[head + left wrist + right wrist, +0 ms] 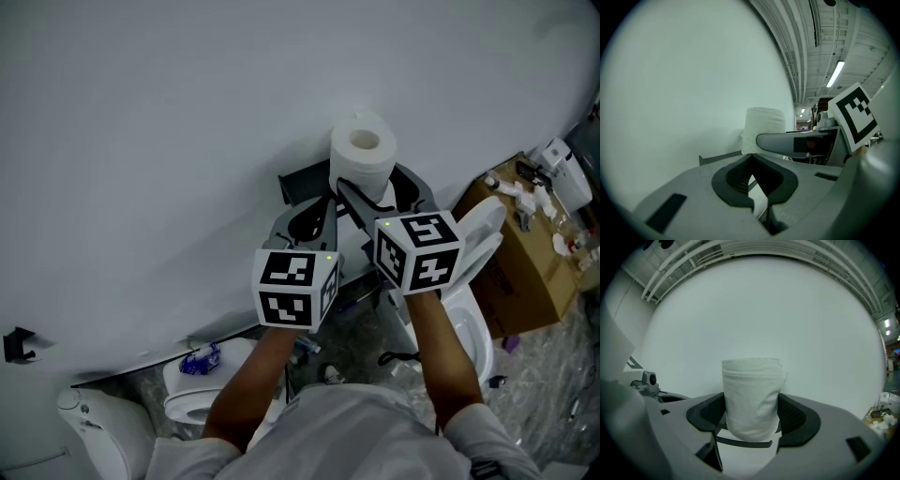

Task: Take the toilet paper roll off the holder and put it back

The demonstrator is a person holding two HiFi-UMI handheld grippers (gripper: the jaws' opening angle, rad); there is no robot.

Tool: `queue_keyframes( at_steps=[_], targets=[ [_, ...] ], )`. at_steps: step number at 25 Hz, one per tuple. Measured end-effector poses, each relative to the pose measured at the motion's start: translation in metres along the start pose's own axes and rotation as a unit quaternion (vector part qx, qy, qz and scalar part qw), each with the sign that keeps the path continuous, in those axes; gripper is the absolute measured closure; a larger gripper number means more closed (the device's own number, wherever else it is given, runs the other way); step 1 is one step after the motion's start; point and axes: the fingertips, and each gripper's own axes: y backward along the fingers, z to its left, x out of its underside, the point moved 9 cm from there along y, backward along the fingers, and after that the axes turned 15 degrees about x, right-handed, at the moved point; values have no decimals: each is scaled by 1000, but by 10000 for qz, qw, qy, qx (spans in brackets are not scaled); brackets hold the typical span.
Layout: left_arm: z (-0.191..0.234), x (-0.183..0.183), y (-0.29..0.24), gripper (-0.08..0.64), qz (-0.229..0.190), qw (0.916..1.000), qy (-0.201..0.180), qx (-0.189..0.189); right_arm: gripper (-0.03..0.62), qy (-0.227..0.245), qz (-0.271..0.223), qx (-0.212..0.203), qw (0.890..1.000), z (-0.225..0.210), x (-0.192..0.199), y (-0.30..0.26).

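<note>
Against the wall [187, 131], just over the grey holder [300, 183], the toilet paper roll [363, 150] is clamped upright by the right gripper [751, 414]. The left gripper [751, 161] is pinched together, empty. Mid-transfer is judged; careful alignment with the holder is called for next.

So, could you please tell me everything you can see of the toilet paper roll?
The toilet paper roll is white, soft-looking paper with a wrinkled, loosely wrapped outer layer and an open hollow core on top in the head view. It stands upright before the plain white wall, pinched on both sides by the tongs of the right gripper.
</note>
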Motion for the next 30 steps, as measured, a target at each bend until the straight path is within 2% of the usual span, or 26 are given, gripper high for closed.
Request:
queue_keyframes(
  at_steps=[30],
  targets=[
    [-91, 20, -7, 555, 13, 9989, -21, -460, 242, 46, -18, -404, 9992, -54, 35, 80]
  ],
)
